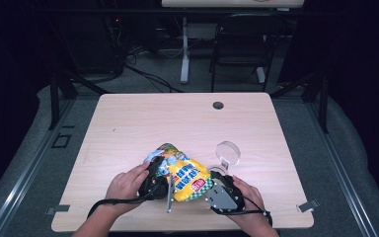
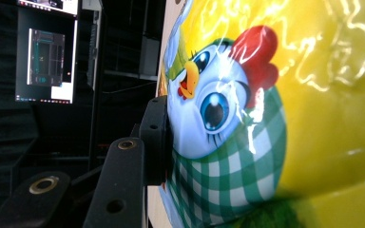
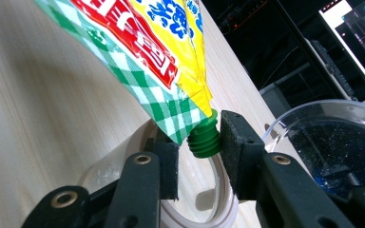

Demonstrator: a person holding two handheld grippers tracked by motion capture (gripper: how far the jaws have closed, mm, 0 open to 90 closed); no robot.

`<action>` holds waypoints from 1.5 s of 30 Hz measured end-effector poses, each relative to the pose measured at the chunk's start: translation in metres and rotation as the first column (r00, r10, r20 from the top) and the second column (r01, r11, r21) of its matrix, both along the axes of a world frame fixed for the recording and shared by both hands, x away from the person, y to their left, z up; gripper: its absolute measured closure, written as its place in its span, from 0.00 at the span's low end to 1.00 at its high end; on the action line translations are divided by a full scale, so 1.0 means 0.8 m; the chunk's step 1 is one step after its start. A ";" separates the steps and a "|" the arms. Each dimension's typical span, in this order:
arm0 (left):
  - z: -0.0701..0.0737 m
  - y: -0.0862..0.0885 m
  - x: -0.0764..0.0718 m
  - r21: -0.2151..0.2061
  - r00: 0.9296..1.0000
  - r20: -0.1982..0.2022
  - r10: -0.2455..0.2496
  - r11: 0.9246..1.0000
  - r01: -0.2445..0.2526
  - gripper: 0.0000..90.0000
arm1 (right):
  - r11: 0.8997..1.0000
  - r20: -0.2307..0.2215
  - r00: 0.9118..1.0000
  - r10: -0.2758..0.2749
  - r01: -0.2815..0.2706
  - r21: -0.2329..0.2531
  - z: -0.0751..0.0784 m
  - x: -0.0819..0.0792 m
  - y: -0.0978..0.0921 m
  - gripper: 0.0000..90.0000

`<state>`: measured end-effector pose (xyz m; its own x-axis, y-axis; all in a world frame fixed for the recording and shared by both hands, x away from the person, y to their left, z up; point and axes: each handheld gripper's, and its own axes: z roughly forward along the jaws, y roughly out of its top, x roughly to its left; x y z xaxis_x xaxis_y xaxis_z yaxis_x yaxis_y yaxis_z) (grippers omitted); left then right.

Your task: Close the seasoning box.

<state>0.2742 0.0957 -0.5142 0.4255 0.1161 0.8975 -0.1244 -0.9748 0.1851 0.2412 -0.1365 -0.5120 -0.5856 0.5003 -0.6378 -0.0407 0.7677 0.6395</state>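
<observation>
Glossy yellow spouted pouch with chick print (image 1: 182, 174) held above table's 6 o'clock edge. Left gripper (image 2: 159, 142) clamps its body; right gripper (image 3: 200, 147) jaws flank green threaded spout (image 3: 204, 137), not clenched. Cap off; pouring into clear round dish (image 1: 228, 152) at 2 o'clock remains.

Right gripper (image 3: 197, 142) was seen with jaws either side of green threaded spout (image 3: 204, 138) of yellow pouch (image 3: 147, 42); right pad touching it, left pad's contact couldn't be told. Pouch's green-check corner was hung over wooden table (image 3: 43, 114). Clear dish (image 3: 332, 137) was seen at right, a clear ring (image 3: 218, 199) under the jaws.
</observation>
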 end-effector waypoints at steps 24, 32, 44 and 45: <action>0.008 -0.005 -0.002 0.059 0.998 0.060 0.000 0.998 -0.003 0.71 | 0.998 -0.030 0.999 -0.009 0.011 0.060 -0.001 0.004 -0.003 0.77; 0.009 -0.007 -0.004 0.084 0.996 0.093 -0.004 0.996 -0.004 0.71 | 0.997 -0.036 0.999 -0.011 0.013 0.071 -0.001 0.004 -0.003 0.77; 0.014 -0.010 -0.004 0.111 0.993 0.121 -0.014 0.994 0.001 0.71 | 0.995 -0.046 0.999 -0.015 0.020 0.100 -0.001 0.005 -0.006 0.77; 0.014 -0.010 -0.004 0.110 0.993 0.118 -0.013 0.994 0.000 0.71 | 0.995 -0.046 0.999 -0.015 0.020 0.101 -0.001 0.005 -0.006 0.77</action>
